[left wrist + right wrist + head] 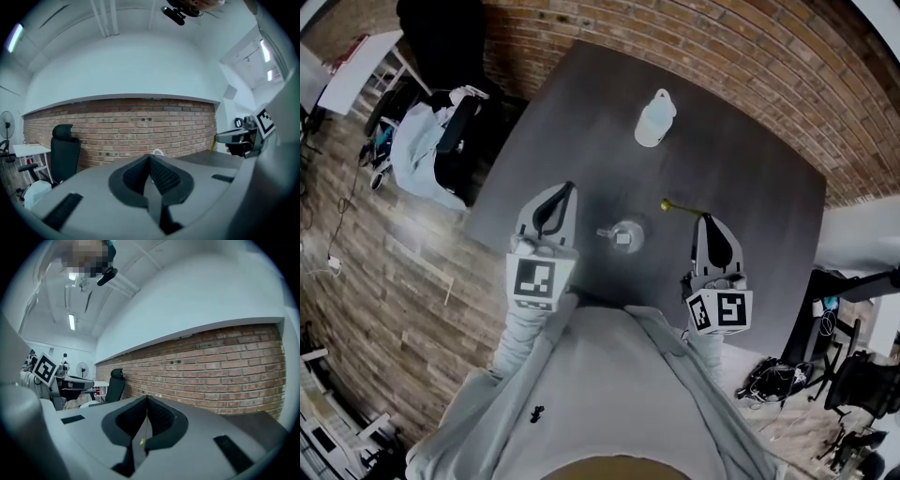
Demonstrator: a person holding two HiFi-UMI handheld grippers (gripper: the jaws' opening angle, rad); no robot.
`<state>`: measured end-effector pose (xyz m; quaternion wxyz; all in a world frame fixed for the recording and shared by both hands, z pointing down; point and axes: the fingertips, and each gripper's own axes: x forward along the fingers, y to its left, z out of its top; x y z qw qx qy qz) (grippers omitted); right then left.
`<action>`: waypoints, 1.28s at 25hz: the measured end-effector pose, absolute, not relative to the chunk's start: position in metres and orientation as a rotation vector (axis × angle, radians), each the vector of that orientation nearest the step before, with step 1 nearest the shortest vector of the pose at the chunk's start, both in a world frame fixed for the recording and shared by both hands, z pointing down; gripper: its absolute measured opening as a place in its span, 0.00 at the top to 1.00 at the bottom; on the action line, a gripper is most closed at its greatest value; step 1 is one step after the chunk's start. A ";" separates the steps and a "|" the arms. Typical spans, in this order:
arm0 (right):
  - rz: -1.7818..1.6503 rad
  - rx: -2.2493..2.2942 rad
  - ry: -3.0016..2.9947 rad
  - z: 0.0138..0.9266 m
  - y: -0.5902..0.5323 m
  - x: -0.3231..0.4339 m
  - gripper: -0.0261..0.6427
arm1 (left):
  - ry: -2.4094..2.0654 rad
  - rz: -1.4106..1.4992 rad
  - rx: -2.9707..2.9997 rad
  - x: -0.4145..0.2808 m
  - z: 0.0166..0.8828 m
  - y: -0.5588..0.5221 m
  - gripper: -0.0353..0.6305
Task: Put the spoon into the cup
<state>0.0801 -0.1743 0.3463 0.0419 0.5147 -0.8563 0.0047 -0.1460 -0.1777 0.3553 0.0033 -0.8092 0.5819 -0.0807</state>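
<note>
While your right gripper (705, 221) clamps the yellow spoon (675, 206), your left gripper (568, 189) is closed, empty; glass cup (623, 235) between them, white bottle (655, 118) beyond.

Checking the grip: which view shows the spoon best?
The head view: the spoon sticks out from the right gripper. The right gripper view shows only a yellow sliver between shut jaws; the left gripper view, a thin far line.
</note>
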 end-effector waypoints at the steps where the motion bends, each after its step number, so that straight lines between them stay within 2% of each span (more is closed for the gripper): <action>1: 0.021 1.599 -2.615 0.346 -0.174 0.083 0.93 | 1.802 -0.257 -2.546 -0.144 0.355 -0.181 0.92; 17: 0.157 1.760 -2.591 0.358 -0.162 0.090 0.93 | 1.665 -0.345 -2.651 -0.134 0.374 -0.182 0.92; 32: 0.387 1.618 -2.629 0.399 -0.141 0.059 0.93 | 1.616 -0.380 -2.743 -0.119 0.401 -0.172 0.92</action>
